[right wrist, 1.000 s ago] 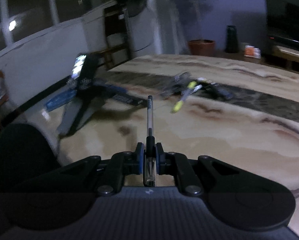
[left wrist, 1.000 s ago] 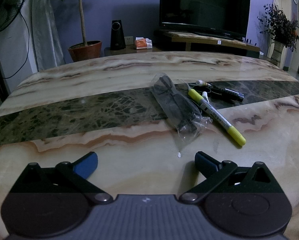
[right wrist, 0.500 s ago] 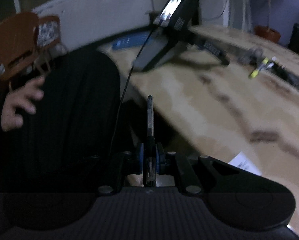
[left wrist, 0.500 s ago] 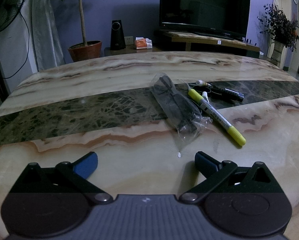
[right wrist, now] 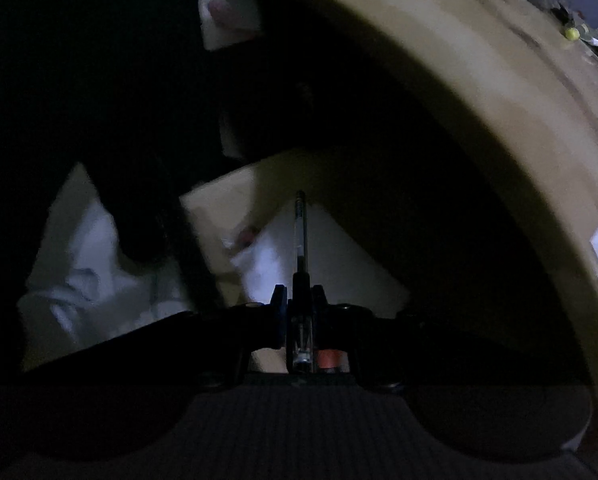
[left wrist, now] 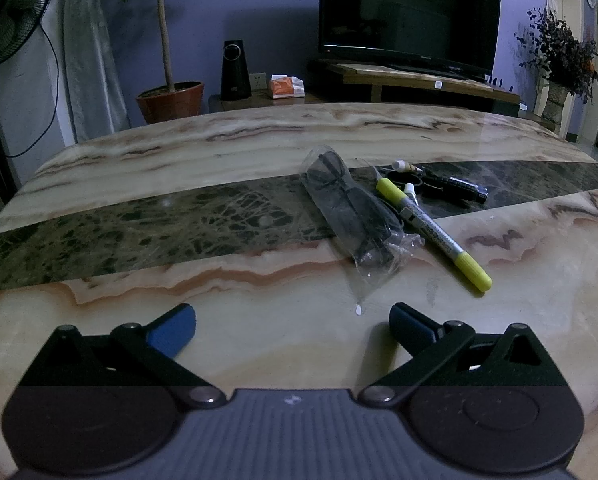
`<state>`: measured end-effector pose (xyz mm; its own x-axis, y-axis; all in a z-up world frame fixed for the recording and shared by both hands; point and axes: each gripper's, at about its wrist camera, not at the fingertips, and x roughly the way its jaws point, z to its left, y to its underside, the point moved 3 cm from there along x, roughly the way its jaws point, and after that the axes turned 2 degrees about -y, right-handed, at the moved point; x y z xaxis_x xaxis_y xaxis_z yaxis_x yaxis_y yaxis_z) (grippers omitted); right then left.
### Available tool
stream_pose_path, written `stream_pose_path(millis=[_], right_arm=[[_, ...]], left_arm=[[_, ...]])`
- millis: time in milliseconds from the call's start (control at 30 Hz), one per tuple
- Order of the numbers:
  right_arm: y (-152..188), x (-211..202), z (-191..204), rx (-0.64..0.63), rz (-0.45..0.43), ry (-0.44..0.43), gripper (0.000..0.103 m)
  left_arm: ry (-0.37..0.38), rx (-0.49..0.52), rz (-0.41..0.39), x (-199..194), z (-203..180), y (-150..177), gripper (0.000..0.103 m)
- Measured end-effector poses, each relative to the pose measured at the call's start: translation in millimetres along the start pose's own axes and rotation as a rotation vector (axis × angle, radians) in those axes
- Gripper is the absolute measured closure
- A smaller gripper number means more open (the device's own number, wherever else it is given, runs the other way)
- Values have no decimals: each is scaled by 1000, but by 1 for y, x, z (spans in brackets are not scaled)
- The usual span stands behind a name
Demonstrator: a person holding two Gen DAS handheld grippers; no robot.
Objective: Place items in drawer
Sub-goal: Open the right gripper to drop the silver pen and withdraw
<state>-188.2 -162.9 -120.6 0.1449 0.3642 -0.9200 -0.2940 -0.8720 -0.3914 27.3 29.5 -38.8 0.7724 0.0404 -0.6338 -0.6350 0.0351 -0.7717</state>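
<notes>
We carry a pen (right wrist: 301,236) clenched in the right claw (right wrist: 299,300) below the tabletop (right wrist: 479,92) edge toward the dim drawer (right wrist: 339,256); next, let go inside. Left claw (left wrist: 293,322) gapes, empty.

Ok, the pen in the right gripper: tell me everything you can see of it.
The pen is slim, with a clear barrel that looks like plastic and a dark tip section. The right gripper is shut on its rear part, and it sticks straight out along the fingers, tip forward. It points into a dim, light-walled space below the table edge. Only the pads touch it.
</notes>
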Motion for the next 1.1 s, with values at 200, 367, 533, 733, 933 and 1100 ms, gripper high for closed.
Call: stream_pose_path(millis=[200, 367, 533, 733, 933, 1100], right_arm=[[-4, 27, -6, -32, 65, 28, 89], [1, 40, -7, -34, 93, 38, 89], [7, 52, -18, -19, 139, 71, 89], [5, 50, -21, -3, 149, 69, 86], [-3, 26, -14, -16, 129, 23, 82], [-7, -5, 2, -94, 103, -43, 78]], left_arm=[[0, 0, 0, 0, 0, 0, 0], [0, 0, 0, 0, 0, 0, 0], [0, 0, 0, 0, 0, 0, 0], [0, 0, 0, 0, 0, 0, 0], [0, 0, 0, 0, 0, 0, 0], [0, 0, 0, 0, 0, 0, 0]])
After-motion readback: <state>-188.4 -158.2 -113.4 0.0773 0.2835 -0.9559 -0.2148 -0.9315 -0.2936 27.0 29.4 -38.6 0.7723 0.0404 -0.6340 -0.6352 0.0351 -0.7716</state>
